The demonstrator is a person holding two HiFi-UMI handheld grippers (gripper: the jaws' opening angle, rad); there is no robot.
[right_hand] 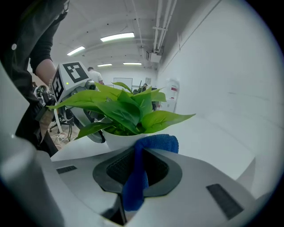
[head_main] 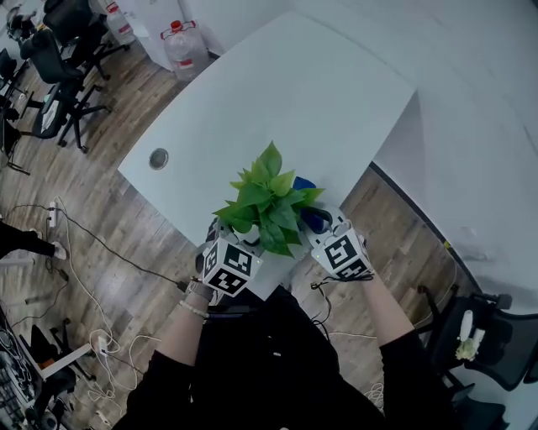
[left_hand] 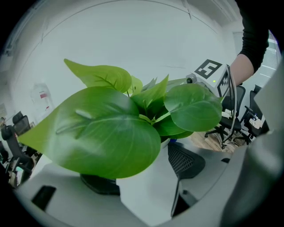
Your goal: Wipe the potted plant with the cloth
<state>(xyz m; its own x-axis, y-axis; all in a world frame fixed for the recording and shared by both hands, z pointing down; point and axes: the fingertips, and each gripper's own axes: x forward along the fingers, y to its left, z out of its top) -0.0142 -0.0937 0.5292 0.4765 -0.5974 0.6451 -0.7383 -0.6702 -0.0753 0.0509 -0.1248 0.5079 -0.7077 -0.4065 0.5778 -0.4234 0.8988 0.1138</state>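
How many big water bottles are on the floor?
2. One water bottle stands by the table's far corner; the other bottle is left of it, at the picture's top edge. More may be hidden.

White table (head_main: 319, 101) on wood-plank floor (head_main: 109, 227), black office chairs (head_main: 63, 59), water jugs (head_main: 187, 46), ceiling strip lights (right_hand: 117, 37).

Far table: the bare white table (head_main: 294, 92) is open from the centre to the upper right of the head view.
Centre: the plant (head_main: 267, 206) spreads its leaves wide above the near edge.
Left of plant: the left gripper (head_main: 239, 243), clamped on the pot (left_hand: 142, 195), blocks that side.
Right of plant: the right gripper (head_main: 324, 227), pinching the cloth (right_hand: 153, 144), sits just beside the leaves.
Upper left floor: chairs (head_main: 63, 59) and cables (head_main: 92, 252).
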